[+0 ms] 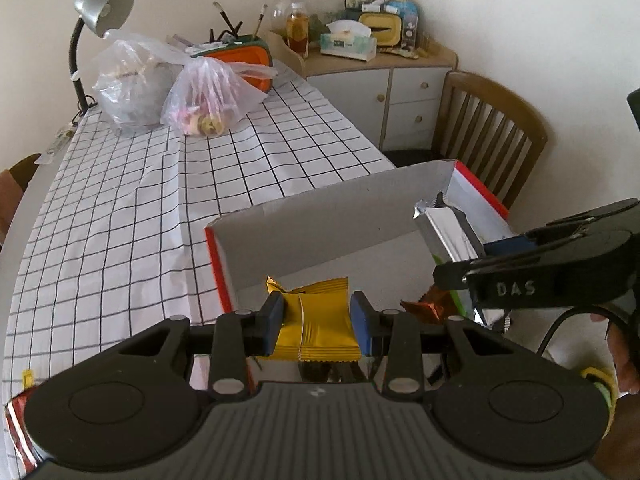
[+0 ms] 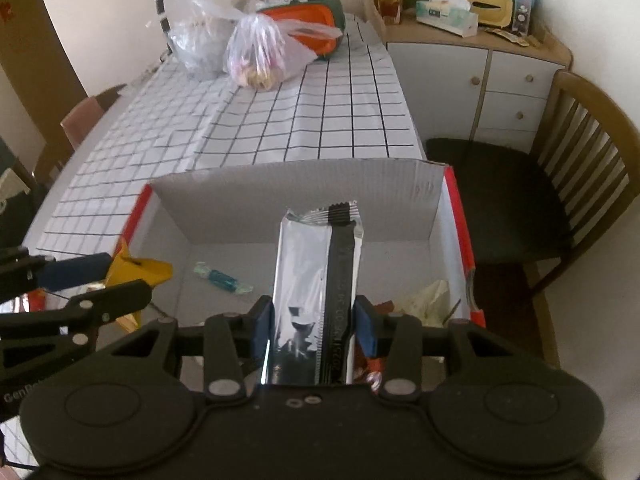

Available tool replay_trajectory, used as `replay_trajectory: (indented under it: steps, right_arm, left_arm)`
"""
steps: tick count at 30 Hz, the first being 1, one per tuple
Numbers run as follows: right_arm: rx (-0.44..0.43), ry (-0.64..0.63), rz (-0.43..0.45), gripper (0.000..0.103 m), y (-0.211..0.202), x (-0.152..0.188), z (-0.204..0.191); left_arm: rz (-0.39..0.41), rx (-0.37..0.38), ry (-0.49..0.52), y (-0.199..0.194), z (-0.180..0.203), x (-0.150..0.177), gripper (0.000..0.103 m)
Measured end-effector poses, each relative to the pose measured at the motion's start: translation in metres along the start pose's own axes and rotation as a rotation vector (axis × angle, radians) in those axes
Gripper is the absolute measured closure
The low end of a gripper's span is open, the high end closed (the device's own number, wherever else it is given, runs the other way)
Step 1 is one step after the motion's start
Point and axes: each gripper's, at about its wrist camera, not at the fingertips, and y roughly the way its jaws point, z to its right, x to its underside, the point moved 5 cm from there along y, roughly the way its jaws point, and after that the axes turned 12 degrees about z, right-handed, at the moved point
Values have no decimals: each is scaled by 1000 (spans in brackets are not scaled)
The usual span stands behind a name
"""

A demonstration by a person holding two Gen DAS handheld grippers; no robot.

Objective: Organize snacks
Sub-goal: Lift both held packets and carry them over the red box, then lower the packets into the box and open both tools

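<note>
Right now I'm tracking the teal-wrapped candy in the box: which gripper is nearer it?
Left. The left gripper, holding a yellow packet, is beside the candy; the right gripper is farther back.

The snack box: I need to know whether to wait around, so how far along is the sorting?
Partly done. The box already holds a blue-green candy and some wrappers in its right corner. In hand: the left gripper clamps yellow packets at the box's left edge, and the right gripper holds a silver packet above the box. Both still need dropping in. A red-striped wrapper remains on the tablecloth.
</note>
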Motion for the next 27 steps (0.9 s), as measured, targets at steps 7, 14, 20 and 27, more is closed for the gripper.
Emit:
replay_trajectory:
  steps: [7, 14, 20, 27]
  right_arm:
    - [25, -15, -47, 61, 22, -2, 13]
    - [22, -33, -88, 61, 33, 1, 14]
    - [19, -43, -101, 61, 36, 2, 13]
    - [7, -23, -89, 61, 28, 3, 19]
  left_arm:
    - [-105, 1, 9, 38, 7, 2, 67]
    - [-217, 14, -6, 64, 8, 13, 67]
    - [-288, 24, 5, 76, 12, 22, 67]
    - [-304, 23, 5, 78, 13, 26, 67]
